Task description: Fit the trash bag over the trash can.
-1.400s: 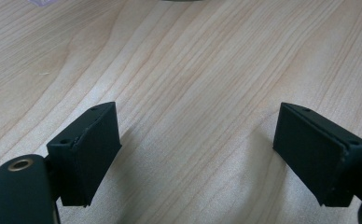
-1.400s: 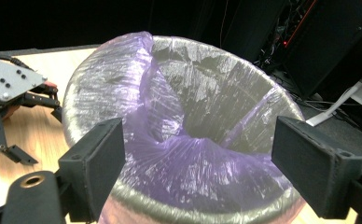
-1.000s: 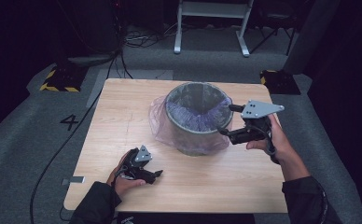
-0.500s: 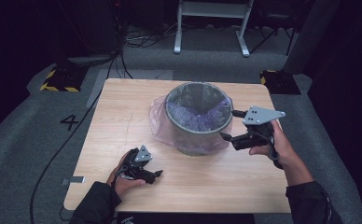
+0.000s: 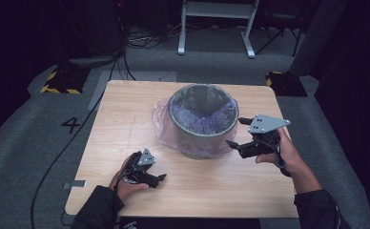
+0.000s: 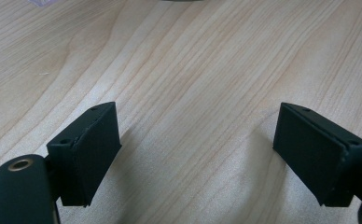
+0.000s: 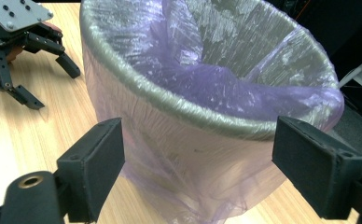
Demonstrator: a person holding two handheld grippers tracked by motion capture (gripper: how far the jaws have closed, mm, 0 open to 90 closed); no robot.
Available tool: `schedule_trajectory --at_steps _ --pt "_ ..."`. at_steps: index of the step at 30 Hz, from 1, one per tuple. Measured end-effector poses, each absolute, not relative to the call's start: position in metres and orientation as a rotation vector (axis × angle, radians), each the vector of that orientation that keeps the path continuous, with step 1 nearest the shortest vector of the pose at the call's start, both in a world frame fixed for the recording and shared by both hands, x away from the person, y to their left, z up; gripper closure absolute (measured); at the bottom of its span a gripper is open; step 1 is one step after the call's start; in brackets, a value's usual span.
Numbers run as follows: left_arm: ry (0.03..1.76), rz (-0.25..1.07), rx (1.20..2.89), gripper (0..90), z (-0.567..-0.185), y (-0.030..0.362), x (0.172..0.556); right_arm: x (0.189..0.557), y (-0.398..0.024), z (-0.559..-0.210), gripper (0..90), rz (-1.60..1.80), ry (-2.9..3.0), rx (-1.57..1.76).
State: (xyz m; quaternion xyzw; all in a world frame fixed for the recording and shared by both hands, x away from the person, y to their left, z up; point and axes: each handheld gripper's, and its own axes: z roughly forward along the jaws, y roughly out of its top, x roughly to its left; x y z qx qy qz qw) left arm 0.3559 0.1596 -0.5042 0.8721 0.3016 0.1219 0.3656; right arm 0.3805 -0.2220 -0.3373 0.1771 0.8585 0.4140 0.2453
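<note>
Fitting the thin purple plastic liner bag (image 5: 166, 125) onto the round grey waste bin (image 5: 200, 143) looks to be the work in hand. The bin stands upright near the middle of the pale wooden surface (image 5: 231, 186), and the liner is already folded over its rim, hanging loose down the outside and pooling in a slack skirt on the far-left side in the high view. The right claw (image 5: 234, 132) hovers just beside the bin's right wall, jaws spread wide and holding nothing; its own view looks along those jaws at the rim (image 7: 179, 105) and the film draped below it. The left claw (image 5: 162, 178) rests on the surface near the front edge, well apart from the bin, also released with bare wood between its jaws. Whether the liner sits evenly all round the far rim is hard to judge from here. As a guess, the next move calls for closing the right claw on the loose film below the rim and pulling it down snug, gently enough not to tear it or tip the bin.
</note>
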Motion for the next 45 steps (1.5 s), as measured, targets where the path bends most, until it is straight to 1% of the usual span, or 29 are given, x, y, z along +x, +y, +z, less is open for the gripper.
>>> schedule_trajectory --at_steps 30,45 --pt "0.776 0.313 2.242 14.1 -0.504 0.16 0.356 0.374 -0.221 -0.366 16.6 1.032 2.42 0.476" --pt "0.776 0.314 2.241 14.1 -0.504 0.16 0.356 0.372 -0.227 -0.383 16.6 0.966 2.442 0.504"
